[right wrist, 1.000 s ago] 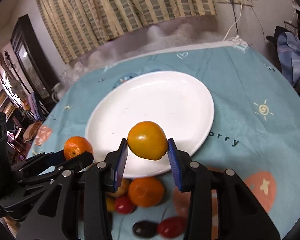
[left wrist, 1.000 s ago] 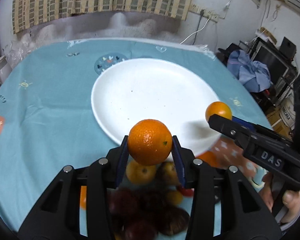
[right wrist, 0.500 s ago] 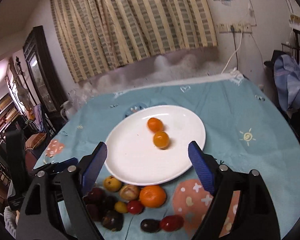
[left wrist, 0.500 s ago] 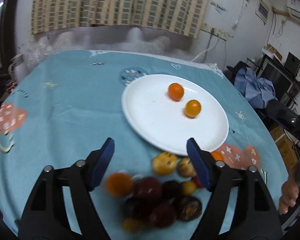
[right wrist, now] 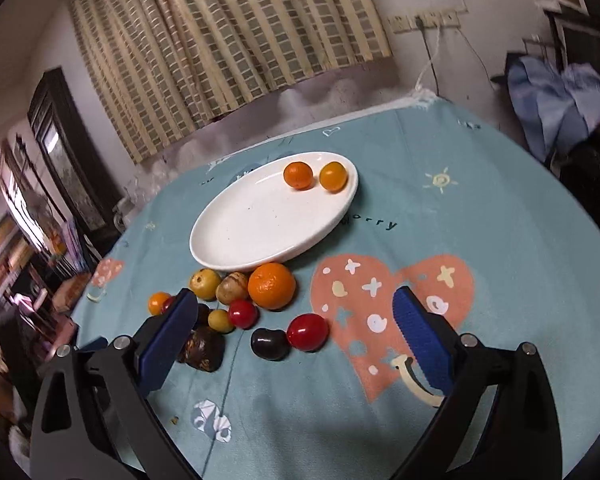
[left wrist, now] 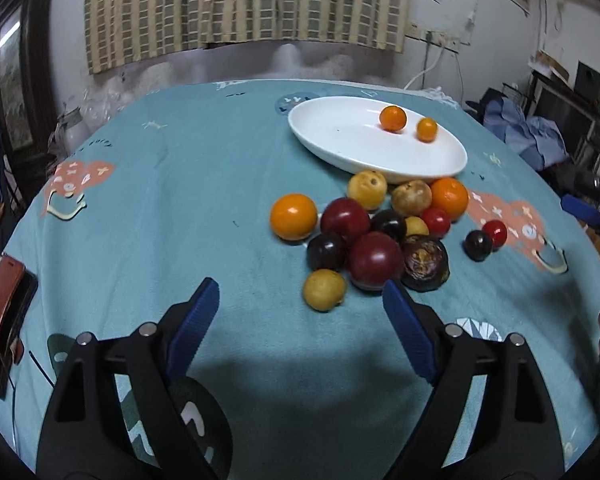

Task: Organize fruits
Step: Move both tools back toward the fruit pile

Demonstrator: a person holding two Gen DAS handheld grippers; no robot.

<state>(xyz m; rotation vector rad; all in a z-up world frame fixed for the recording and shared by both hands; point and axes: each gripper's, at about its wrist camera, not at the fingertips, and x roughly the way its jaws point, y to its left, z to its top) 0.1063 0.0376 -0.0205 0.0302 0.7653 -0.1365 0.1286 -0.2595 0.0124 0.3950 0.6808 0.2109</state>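
moved since a second ago: both grippers, each clamped on an orange then, now hold nothing and sit pulled back from the plate, which looks farther off.
left gripper (left wrist: 300,312): jaws spread wide and empty, blue pads over the teal tablecloth (left wrist: 160,208), just short of the fruit pile.
right gripper (right wrist: 296,332): jaws wide apart and empty, the loose fruit showing between and past its left pad.
white plate (right wrist: 244,232): lies flat on the cloth beyond the pile, mostly bare.
two small oranges: the deeper orange one (right wrist: 297,175) and the yellower one (right wrist: 333,176) rest side by side near the plate's far rim, close to each other; whether they touch cannot be told.
fruit pile (left wrist: 376,232): on the cloth just in front of the plate's near edge, fruits packed against each other.
large orange (right wrist: 271,285): at the plate's near rim, beside a tan mottled fruit (right wrist: 232,288) and a yellow fruit (right wrist: 205,283).
second orange (left wrist: 293,216): at the pile's left edge.
dark red plums: two (left wrist: 375,260) (left wrist: 345,220) in the middle of the pile.
stray pair: a red fruit (right wrist: 307,332) and a black fruit (right wrist: 269,343) touch each other, a little apart from the pile.
red-cased phone (left wrist: 2,320): at the cloth's left edge.
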